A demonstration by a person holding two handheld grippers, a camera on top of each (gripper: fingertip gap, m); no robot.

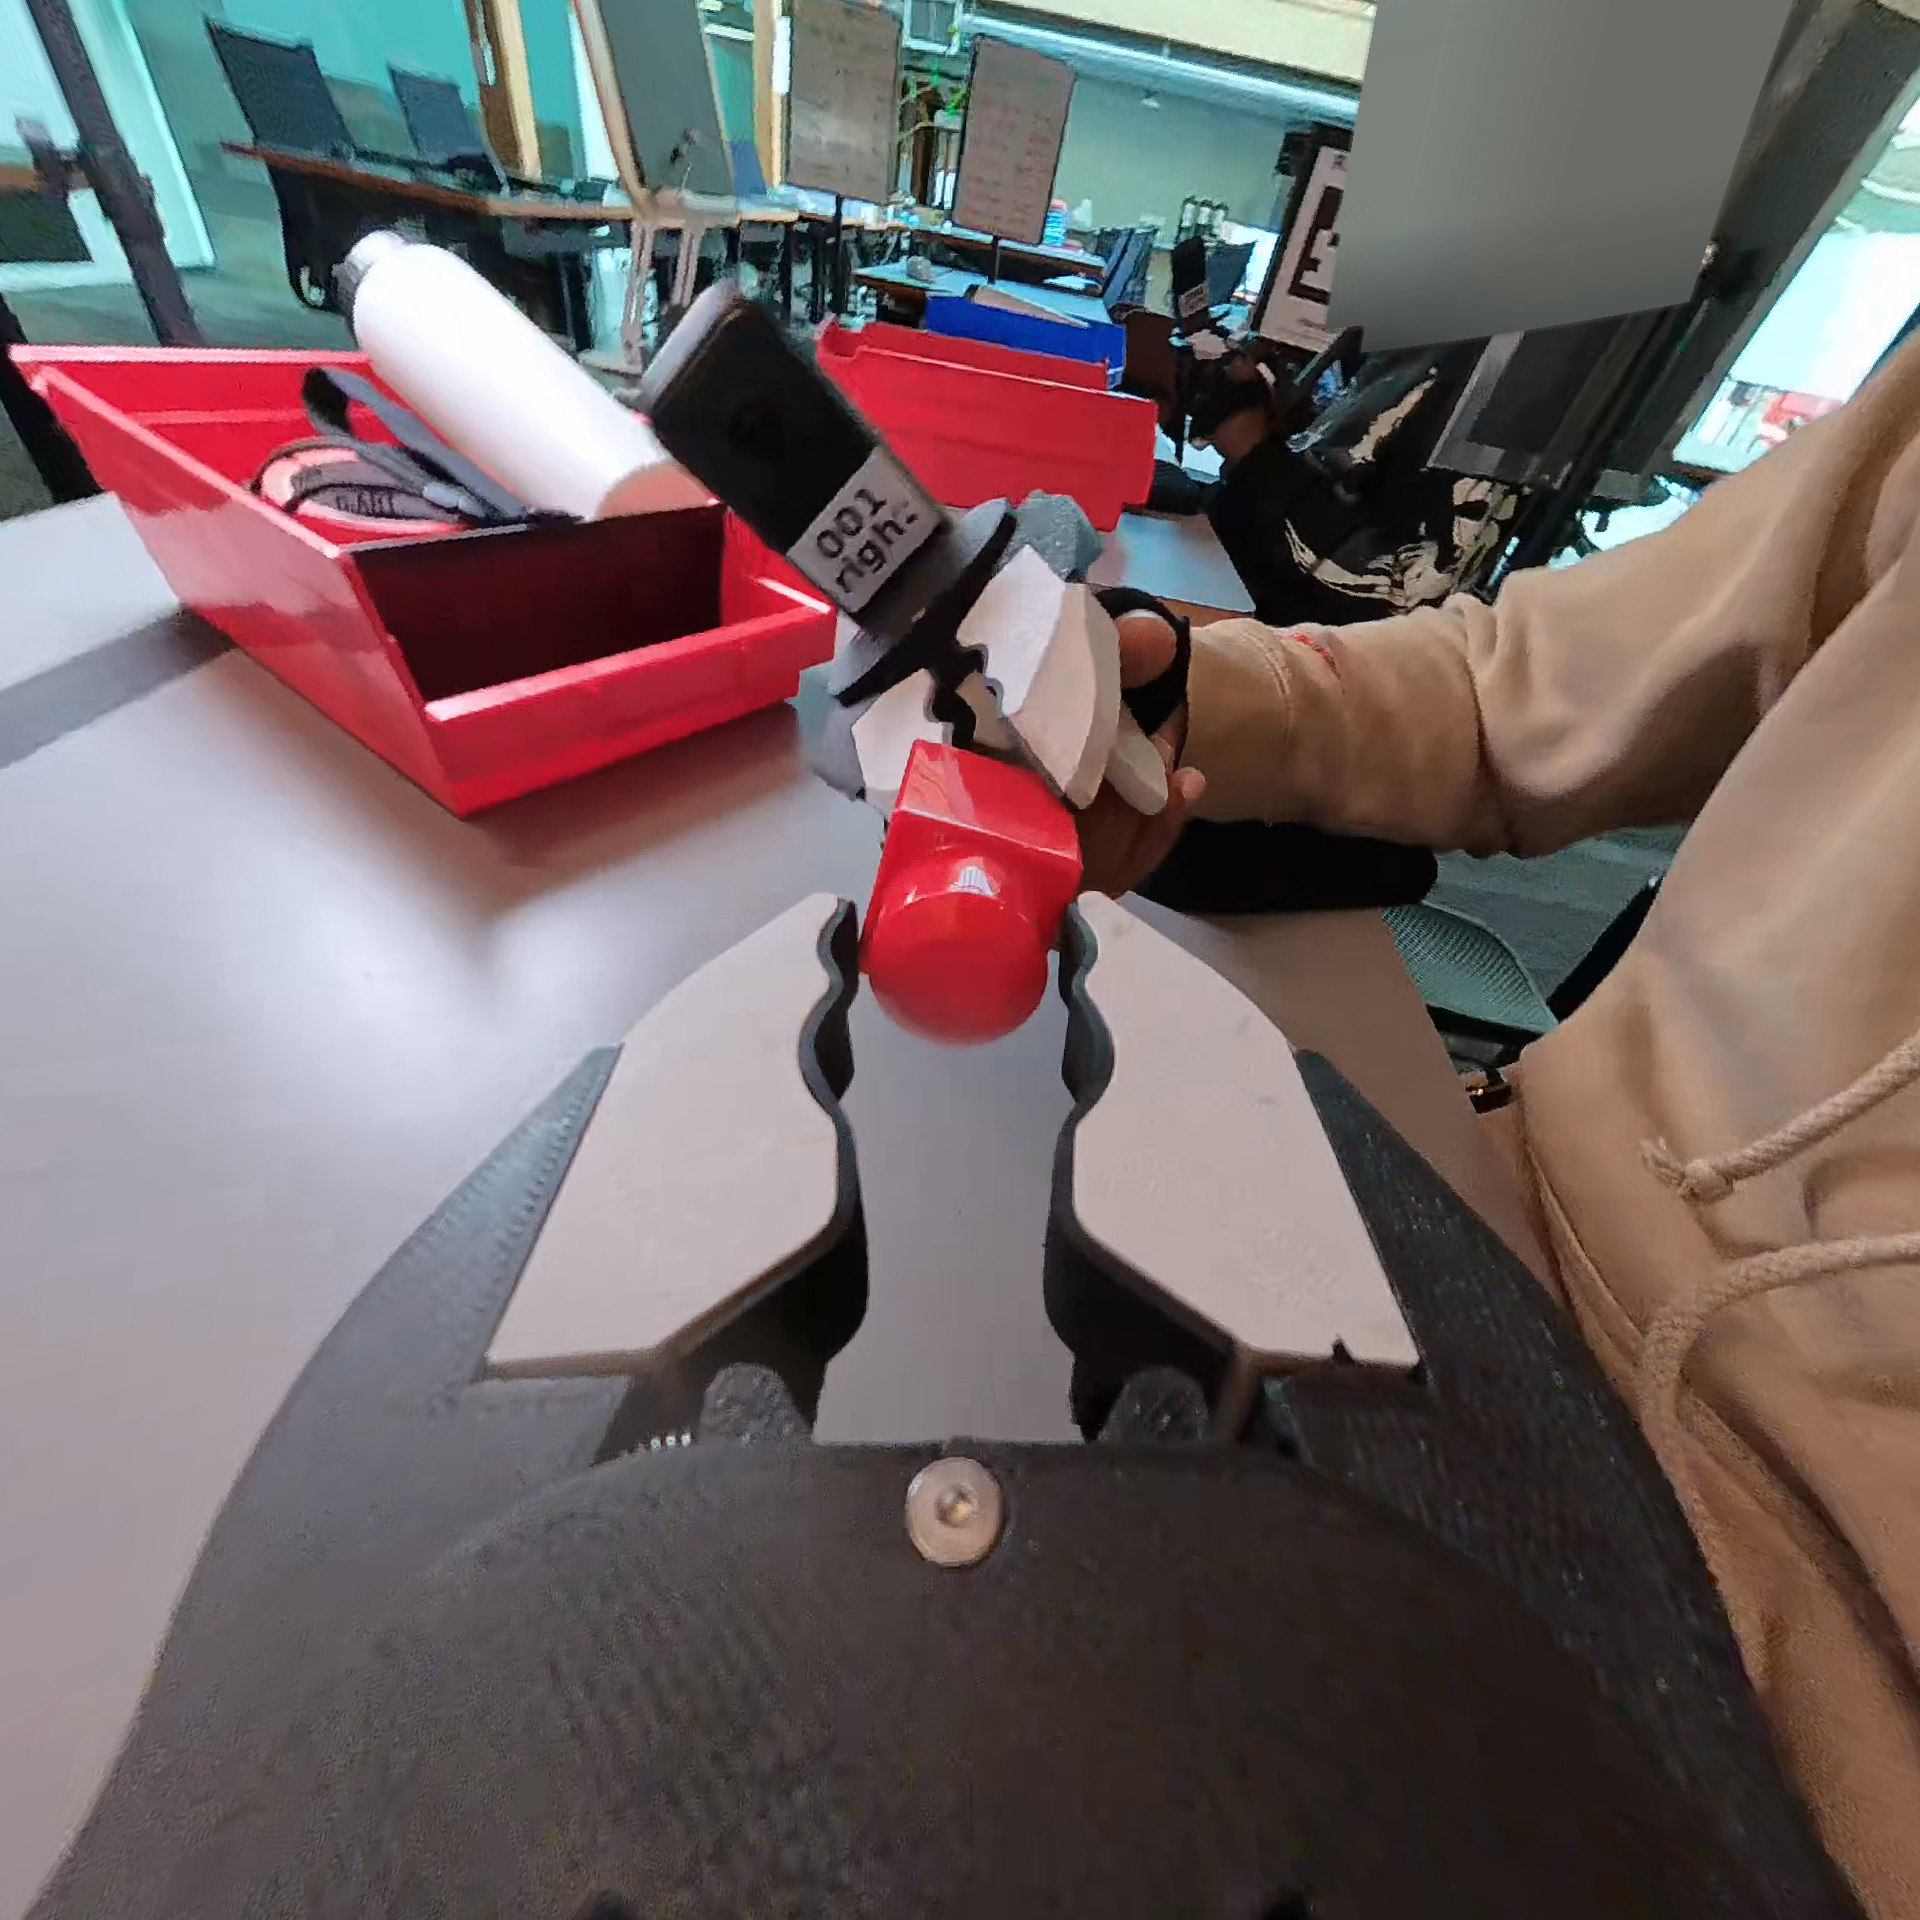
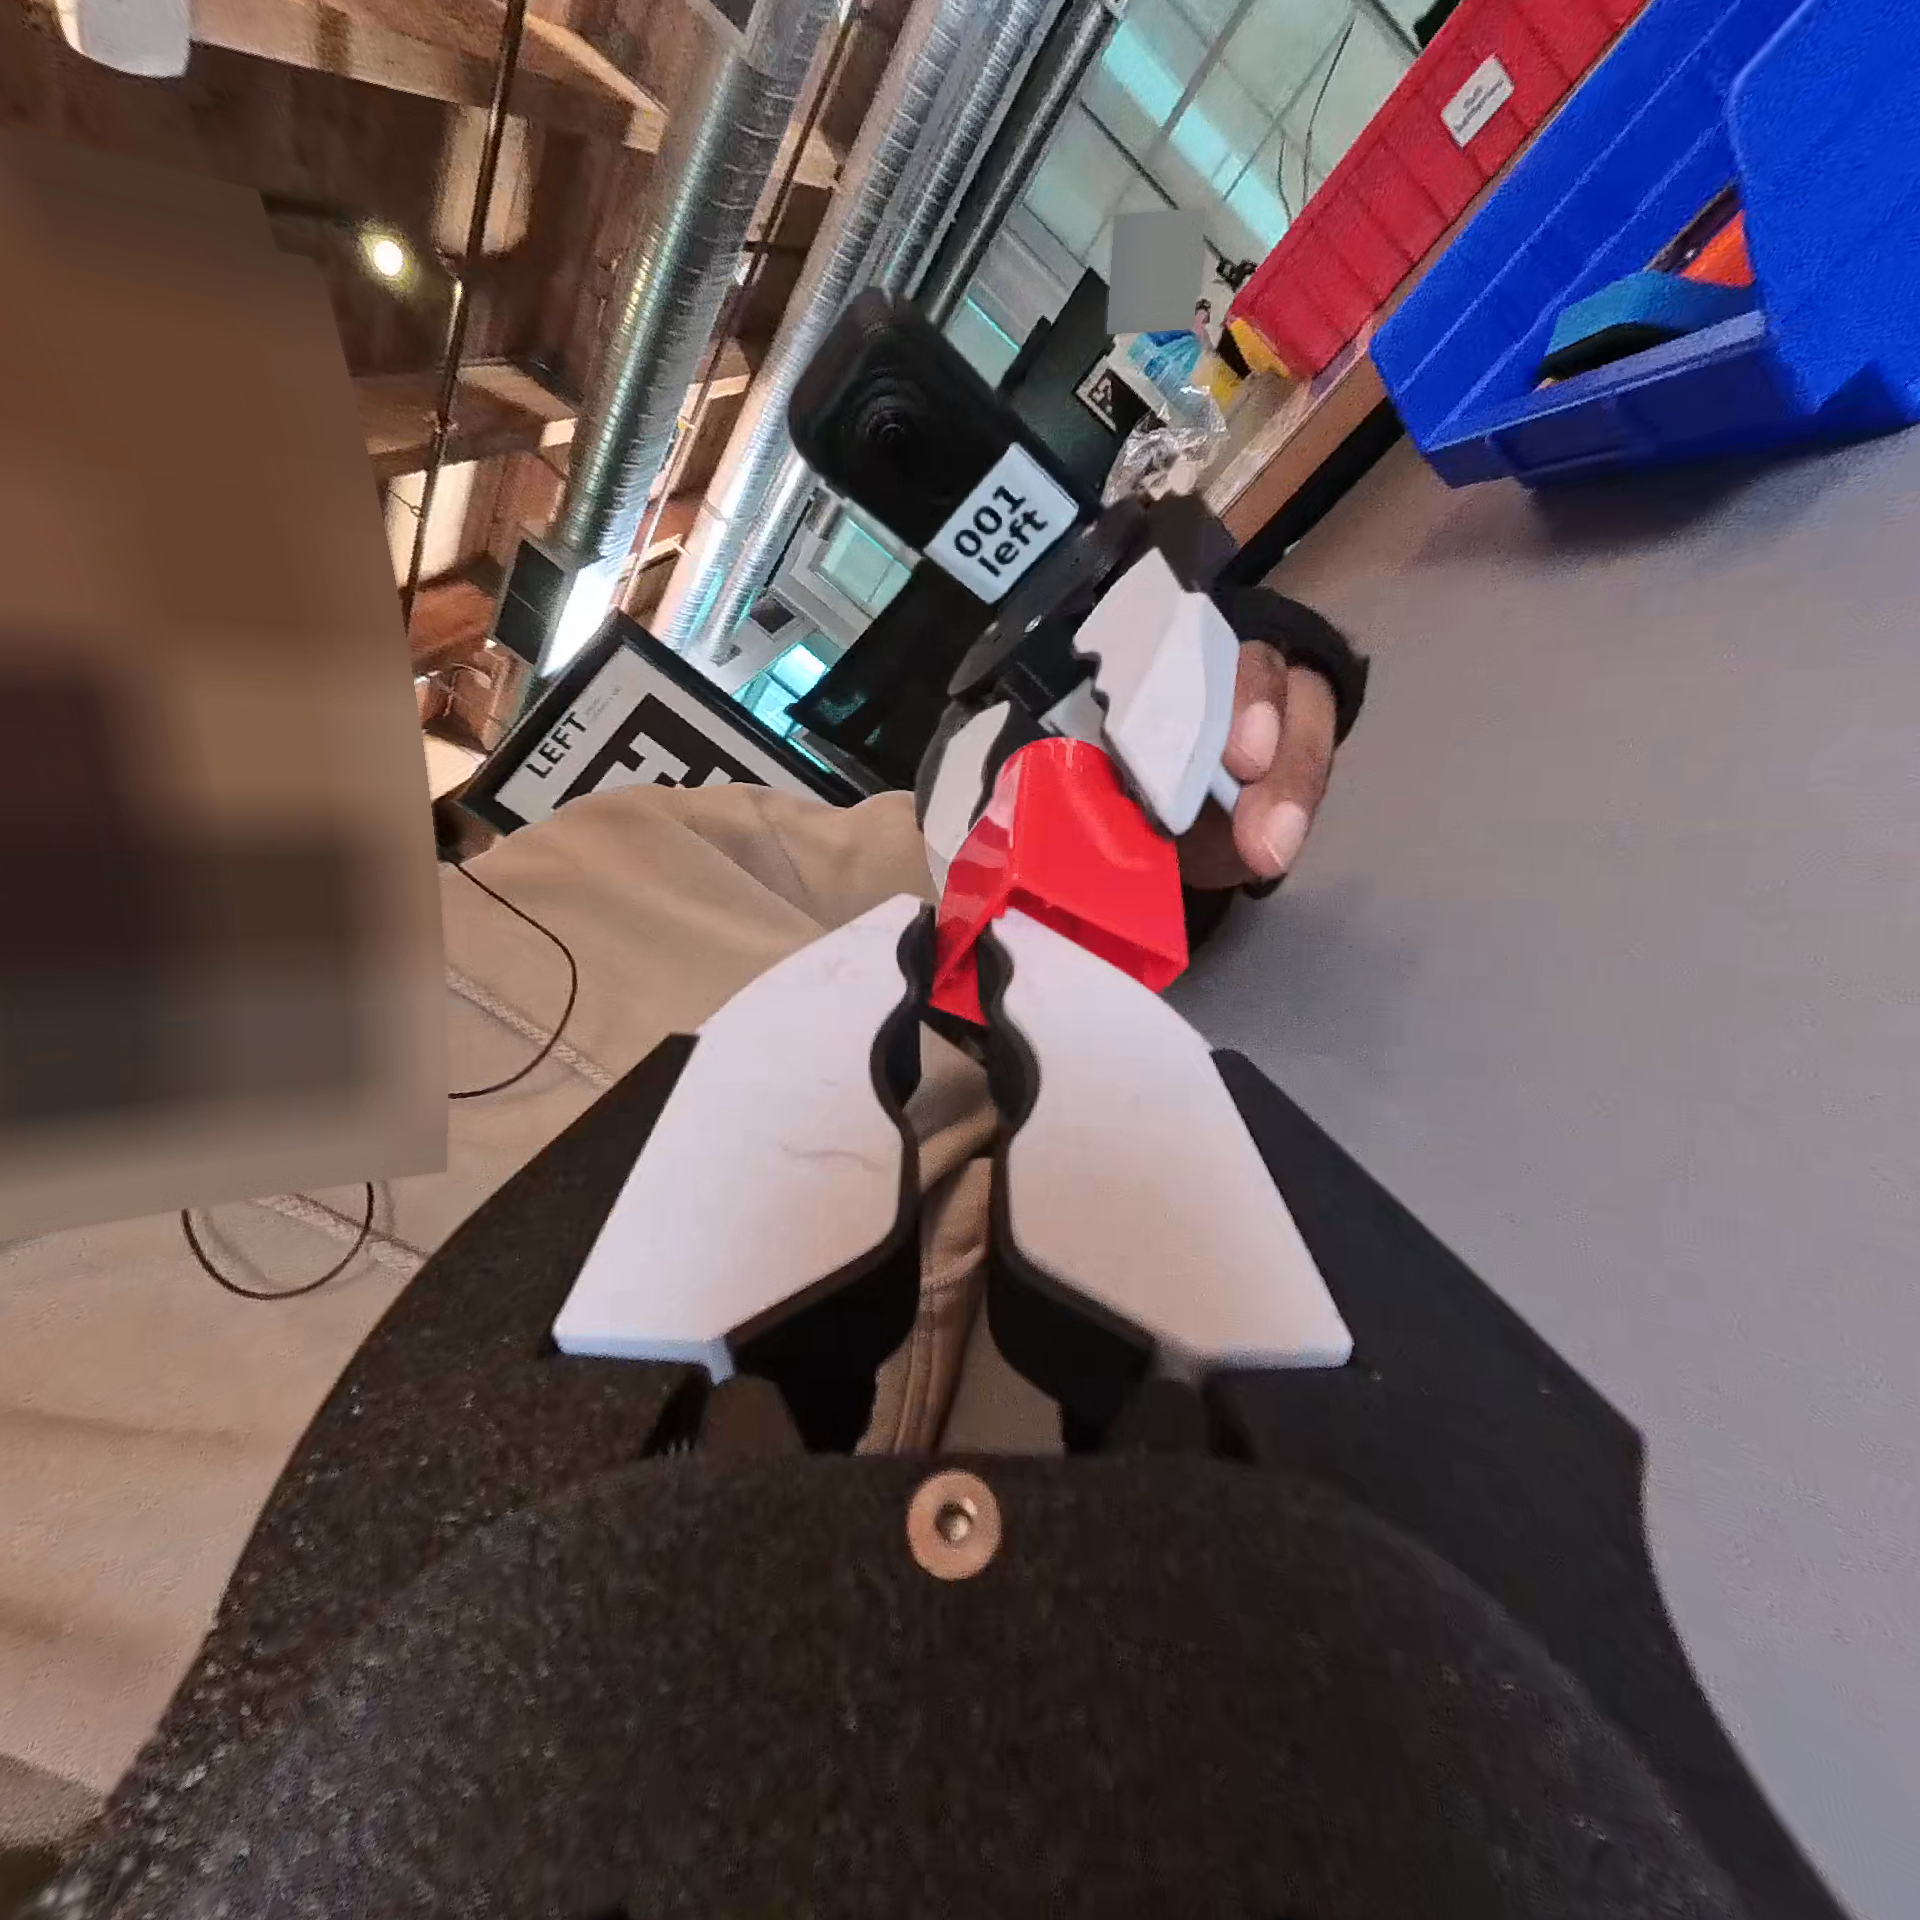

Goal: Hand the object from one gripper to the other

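Left wrist view: my left gripper (image 1: 961, 935) pinches the rounded end of the red object (image 1: 966, 894) at its fingertips. My right gripper (image 2: 961, 961) clamps its thin flange, above the grey table (image 1: 312, 935), near a red bin (image 1: 436, 644).

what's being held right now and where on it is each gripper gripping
A red plastic piece. The left gripper pinches its rounded end; the right gripper clamps a thin edge at its blocky end. Both are shut on it, mid-handover above the table.
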